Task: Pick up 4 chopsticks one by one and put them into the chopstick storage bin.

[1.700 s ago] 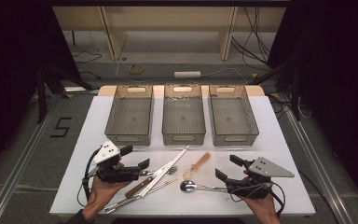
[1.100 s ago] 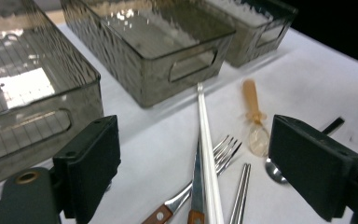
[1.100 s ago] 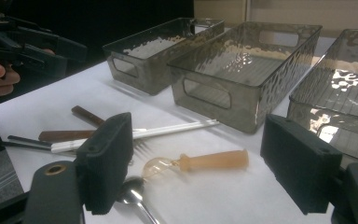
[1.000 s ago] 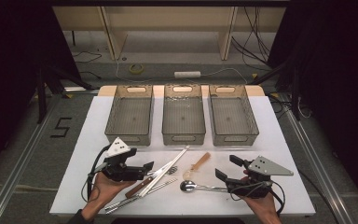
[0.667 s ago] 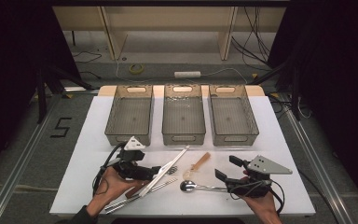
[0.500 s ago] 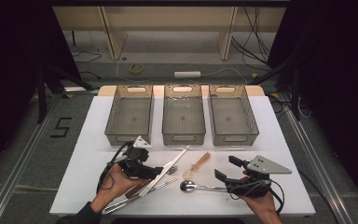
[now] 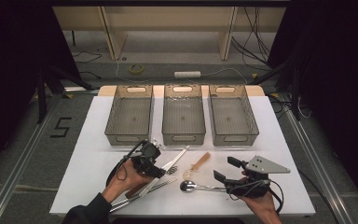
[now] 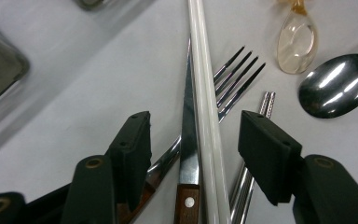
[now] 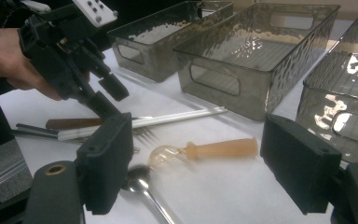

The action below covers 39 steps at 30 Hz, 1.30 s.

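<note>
Wooden-handled knife [image 8: 189, 154] with a thin shiny blade lies in the low middle of the left gripper view, right between the two black jaws. A pair of long white plastic chopsticks [image 8: 208, 116] lies touching its right side. A silver metal fork [image 8: 235, 81] pokes out just past them, and thin metal chopsticks [image 8: 247, 177] lie under the right jaw.

The left gripper [image 7: 153, 164] sits in the lower middle of the high view, over this pile. Its jaws have just been closing, but they are not shut. The pads do not press on anything; the knife and white chopsticks sit in the gap between them.

To do this grab well, I think the jaws should close on one thing only. Right now two things are in the gap, so a small shift toward the knife could help before squeezing.

The right gripper [image 7: 233, 173] waits at the lower right of the high view with its jaws wide open and nothing in them.

The left gripper view shows which things lie in the gap. The high view shows three clear grey plastic bins [image 7: 182, 114] in a row in the upper middle. The right gripper view shows a clear little spoon with an orange handle [image 9: 205, 150] and a shiny metal spoon [image 9: 142, 186] lower down.
</note>
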Each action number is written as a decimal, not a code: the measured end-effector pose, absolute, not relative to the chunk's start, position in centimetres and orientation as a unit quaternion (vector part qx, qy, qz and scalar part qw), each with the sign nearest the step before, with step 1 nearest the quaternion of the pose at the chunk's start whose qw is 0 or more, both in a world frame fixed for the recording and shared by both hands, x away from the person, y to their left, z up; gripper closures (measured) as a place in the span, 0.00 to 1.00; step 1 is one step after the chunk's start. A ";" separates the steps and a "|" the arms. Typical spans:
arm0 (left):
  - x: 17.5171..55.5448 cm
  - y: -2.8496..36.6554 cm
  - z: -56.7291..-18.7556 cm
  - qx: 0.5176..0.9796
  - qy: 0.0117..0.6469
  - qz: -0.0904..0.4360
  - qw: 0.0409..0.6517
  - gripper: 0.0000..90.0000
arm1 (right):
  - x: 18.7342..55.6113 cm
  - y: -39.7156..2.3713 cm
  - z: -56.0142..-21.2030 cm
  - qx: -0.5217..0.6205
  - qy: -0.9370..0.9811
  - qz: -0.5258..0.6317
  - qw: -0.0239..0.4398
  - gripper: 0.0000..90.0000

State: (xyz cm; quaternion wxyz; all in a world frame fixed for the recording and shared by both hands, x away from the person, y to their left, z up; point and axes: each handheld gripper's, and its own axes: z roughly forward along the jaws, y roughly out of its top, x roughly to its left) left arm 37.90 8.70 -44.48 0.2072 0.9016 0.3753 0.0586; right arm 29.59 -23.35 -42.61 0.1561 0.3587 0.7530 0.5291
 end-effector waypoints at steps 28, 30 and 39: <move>39.0 7.9 -45.9 0.915 0.365 0.041 0.167 0.75 | 29.6 -23.3 -42.7 0.356 0.756 0.530 0.144 0.30; 39.0 7.8 -46.0 0.917 0.362 0.042 0.164 0.76 | 29.6 -23.3 -42.7 0.355 0.756 0.530 0.144 0.30; 39.0 7.8 -46.0 0.916 0.365 0.046 0.162 0.79 | 29.6 -23.2 -42.7 0.355 0.757 0.530 0.144 0.30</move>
